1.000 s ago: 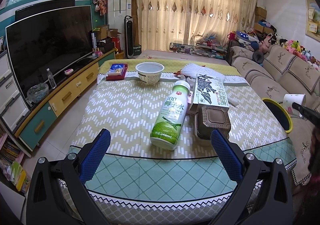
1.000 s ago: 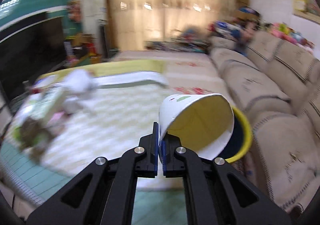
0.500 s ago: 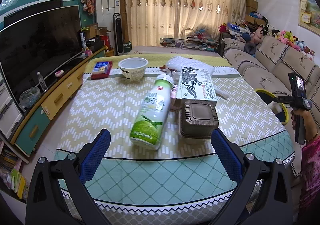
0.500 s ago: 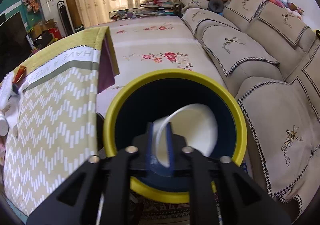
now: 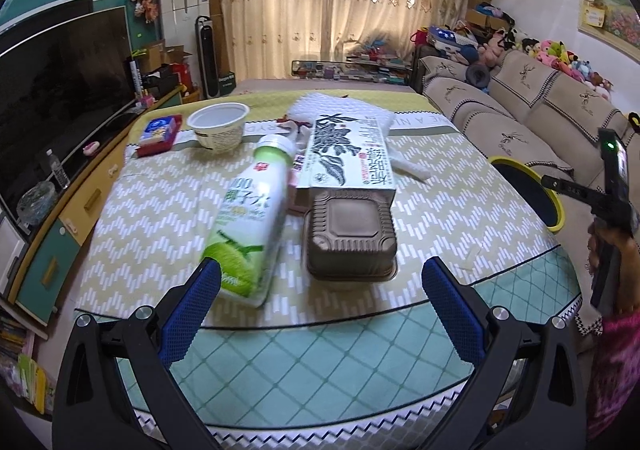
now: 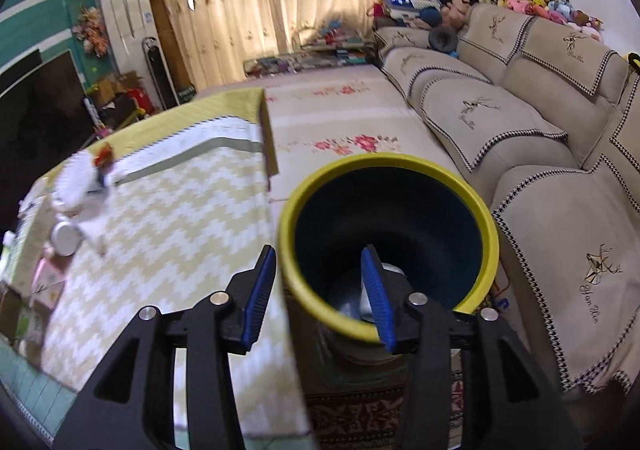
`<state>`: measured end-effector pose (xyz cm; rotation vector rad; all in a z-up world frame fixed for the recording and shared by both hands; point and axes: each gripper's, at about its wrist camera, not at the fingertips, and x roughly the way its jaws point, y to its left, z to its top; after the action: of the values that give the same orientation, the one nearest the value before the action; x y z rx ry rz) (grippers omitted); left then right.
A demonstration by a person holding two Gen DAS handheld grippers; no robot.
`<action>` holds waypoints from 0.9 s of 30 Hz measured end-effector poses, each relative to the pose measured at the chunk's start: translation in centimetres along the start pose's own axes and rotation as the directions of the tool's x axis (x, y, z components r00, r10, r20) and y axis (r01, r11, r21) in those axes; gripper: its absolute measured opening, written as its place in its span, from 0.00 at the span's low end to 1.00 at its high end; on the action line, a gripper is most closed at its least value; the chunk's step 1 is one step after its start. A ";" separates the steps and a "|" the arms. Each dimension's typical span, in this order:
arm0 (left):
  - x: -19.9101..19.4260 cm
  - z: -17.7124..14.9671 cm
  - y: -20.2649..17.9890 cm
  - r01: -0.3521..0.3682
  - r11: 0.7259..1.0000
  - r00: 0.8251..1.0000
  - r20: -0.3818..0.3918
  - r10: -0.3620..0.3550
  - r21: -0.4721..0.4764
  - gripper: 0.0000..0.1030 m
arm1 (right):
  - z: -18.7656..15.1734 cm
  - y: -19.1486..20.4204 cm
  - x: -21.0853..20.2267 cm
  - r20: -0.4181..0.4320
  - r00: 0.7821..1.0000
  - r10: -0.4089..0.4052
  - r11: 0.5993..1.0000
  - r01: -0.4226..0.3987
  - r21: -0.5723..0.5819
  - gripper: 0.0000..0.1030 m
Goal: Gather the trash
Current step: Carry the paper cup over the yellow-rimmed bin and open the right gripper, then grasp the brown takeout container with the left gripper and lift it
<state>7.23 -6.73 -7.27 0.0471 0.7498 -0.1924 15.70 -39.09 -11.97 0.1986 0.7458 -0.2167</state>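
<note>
Counter (image 5: 160, 234) draped in zigzag cloth, carrying green bottle (image 5: 248, 226) on its side, carton (image 5: 348, 153), brown lidded box (image 5: 352, 238), white bowl (image 5: 218, 125). Yellow-rimmed bin (image 6: 388, 234) beside counter, white cup (image 6: 390, 274) lying inside. Right tool (image 6: 320, 290) just been opening, jaws apart, empty, straddling bin rim. Left tool (image 5: 320, 290) wide, empty.

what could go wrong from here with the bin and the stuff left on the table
1. The right gripper, jaws just opened with nothing between them, straddles the yellow bin rim; pulling back could tip the bin.
2. The coconut water bottle lies on its side near the table edge and may roll when the open left gripper reaches it.
</note>
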 end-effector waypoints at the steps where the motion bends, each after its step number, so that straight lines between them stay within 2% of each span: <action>1: 0.4 0.3 -0.2 -0.003 1.000 1.000 -0.001 0.003 0.004 0.96 | -0.4 0.1 -0.6 0.008 1.000 0.011 1.000 -0.011 0.007 0.42; 9: 3.0 1.7 -1.8 -0.026 0.998 1.000 0.007 0.025 0.061 0.96 | -2.1 0.3 -3.0 0.041 0.997 0.064 0.997 -0.066 0.050 0.45; 13: 4.6 2.1 -2.2 -0.030 0.997 0.999 -0.018 0.031 0.070 0.95 | -2.7 0.3 -3.5 0.046 0.995 0.084 0.994 -0.087 0.067 0.46; 19: 6.0 2.4 -2.4 -0.015 0.998 0.999 -0.038 0.018 0.065 0.84 | -3.4 -0.5 -3.3 0.035 0.993 0.110 0.988 -0.113 0.108 0.46; 27: 7.0 2.5 -2.9 0.006 0.998 0.998 -0.055 -0.002 0.064 0.61 | -4.1 -1.2 -2.6 0.017 0.991 0.134 0.982 -0.135 0.136 0.46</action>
<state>13.30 -10.99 -10.14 0.1124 0.7985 -0.2200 10.91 -38.84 -13.22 0.3768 0.7070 -0.1398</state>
